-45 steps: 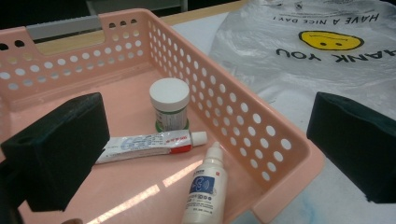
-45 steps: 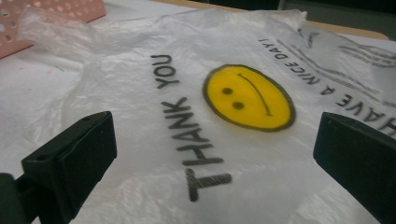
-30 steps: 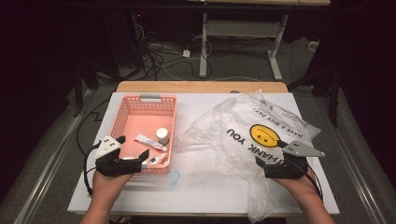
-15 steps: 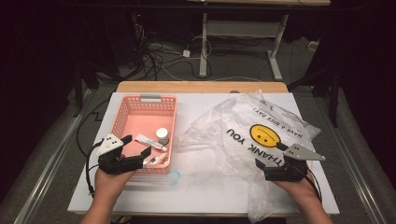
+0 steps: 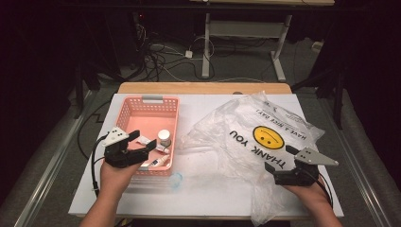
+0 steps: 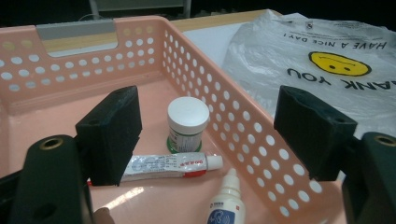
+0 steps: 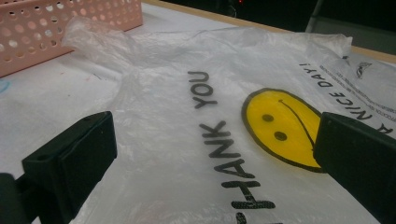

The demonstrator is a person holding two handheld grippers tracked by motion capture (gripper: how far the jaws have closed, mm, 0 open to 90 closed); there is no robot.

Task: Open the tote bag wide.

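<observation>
Fingers of my left gripper (image 6: 205, 140), narrowing but empty, straddled the white squeeze tube (image 6: 170, 166) lying in the perforated pink plastic basket (image 6: 233, 121), while my right gripper (image 7: 215, 172) hovered spread above the translucent smiley bag (image 7: 261, 116), ready for loading.

basket (image 6: 243, 126): perforated pink plastic | bag (image 7: 187, 121): thin glossy crinkled plastic | tube (image 6: 163, 166): glossy

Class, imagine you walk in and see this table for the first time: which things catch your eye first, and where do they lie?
The clear plastic bag with its yellow smiley face and "THANK YOU" print sprawls over the right half of the white table. At the left stands a pink perforated basket holding a white-capped jar, a tube and a small dropper bottle. The left hand-held gripper reaches into the basket.
</observation>
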